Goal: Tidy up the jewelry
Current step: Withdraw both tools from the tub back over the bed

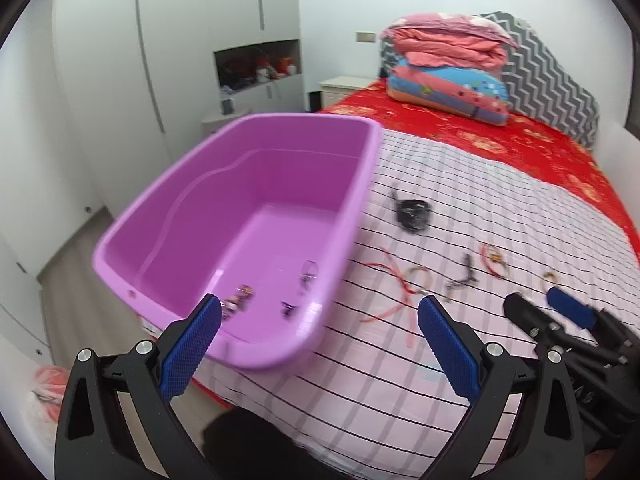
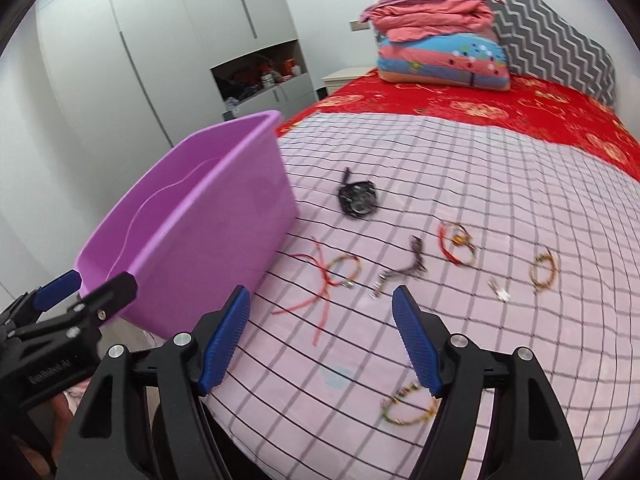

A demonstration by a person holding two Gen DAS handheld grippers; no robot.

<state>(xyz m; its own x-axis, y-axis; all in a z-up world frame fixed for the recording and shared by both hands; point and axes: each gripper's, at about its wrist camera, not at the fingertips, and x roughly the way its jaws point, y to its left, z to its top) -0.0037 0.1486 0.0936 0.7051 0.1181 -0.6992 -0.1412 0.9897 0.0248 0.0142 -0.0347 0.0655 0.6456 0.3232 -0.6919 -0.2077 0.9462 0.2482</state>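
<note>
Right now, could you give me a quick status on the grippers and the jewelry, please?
Left gripper open, empty, by the tub. Right gripper open, empty, over the bed. A few pieces in the tub; bracelets and watch left on the bed. Nothing blocking.

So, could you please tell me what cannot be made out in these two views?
- Small pieces in the purple bin: left wrist view, too small and blurred to name; the left gripper's finger covers some.
- Bin's floor: right wrist view, hidden by its near wall.
- Black watch-like item: both views, motion blur hides detail.
- Beaded bracelet: right wrist view, blurred, partly behind a finger of the right gripper.
</note>
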